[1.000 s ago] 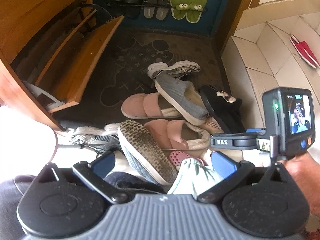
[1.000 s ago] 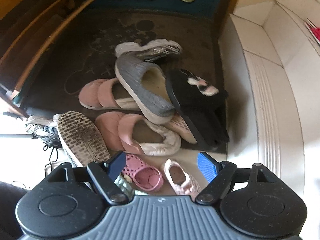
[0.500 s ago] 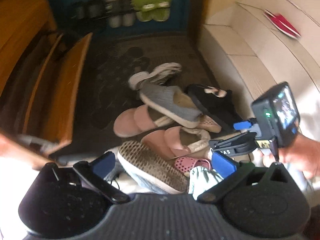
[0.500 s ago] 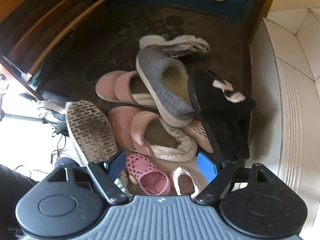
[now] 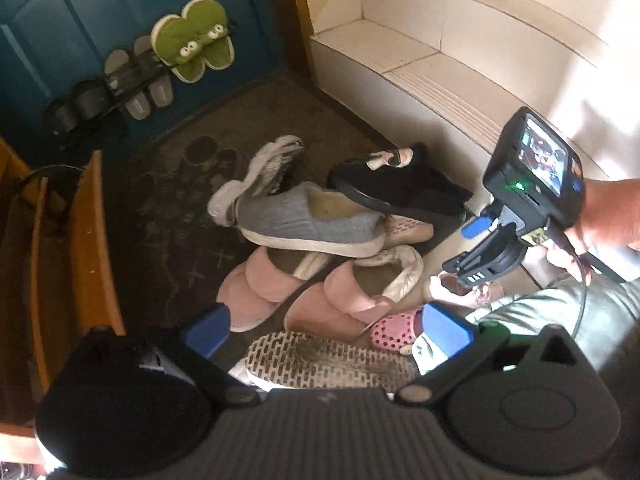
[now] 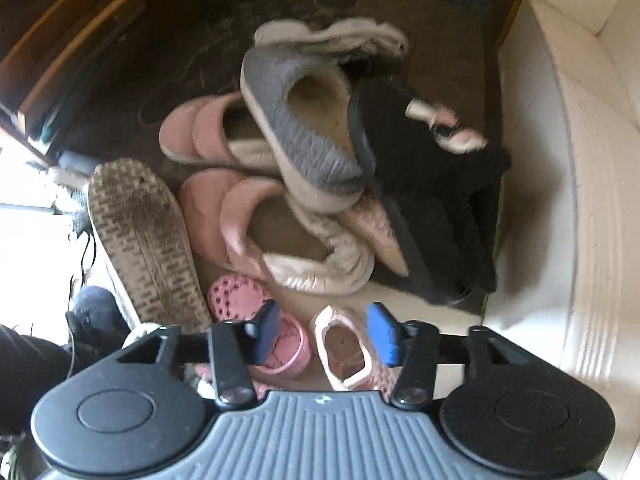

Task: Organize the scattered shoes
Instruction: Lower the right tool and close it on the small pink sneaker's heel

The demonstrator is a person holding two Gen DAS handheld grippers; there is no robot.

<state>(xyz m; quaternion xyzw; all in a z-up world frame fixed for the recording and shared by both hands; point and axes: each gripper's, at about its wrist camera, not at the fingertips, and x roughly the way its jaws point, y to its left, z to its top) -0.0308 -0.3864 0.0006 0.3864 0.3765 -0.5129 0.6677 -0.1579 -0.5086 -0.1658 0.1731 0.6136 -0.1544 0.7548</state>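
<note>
While the shoes lie heaped on the dark patterned doormat (image 5: 168,184), whoever sorts them would do best to lift from the top of the pile, since the grey knitted slip-on shoe (image 5: 304,220) rests across the two pink padded slippers (image 5: 264,288) and the black fuzzy slipper (image 5: 404,188) leans on its heel end; pulling a lower one would drag the rest. An upturned shoe showing its beige treaded sole (image 6: 140,240) lies nearest the person, just beside the pile.

The right gripper (image 6: 326,338) hangs low over the small pink perforated clog (image 6: 256,320) and the small pink-and-white child's shoe (image 6: 346,350), its jaws apart and holding nothing; closing on one rim squarely would suit these light things. The left gripper (image 5: 324,324) hovers above the pile, jaws wide and empty.

Around them: pale tiled steps (image 5: 440,52) to the right, a teal door (image 5: 60,20) with a rack of neatly hung slippers, green frog ones (image 5: 192,40) among them, and a wooden shoe cabinet (image 5: 84,240) to the left.
</note>
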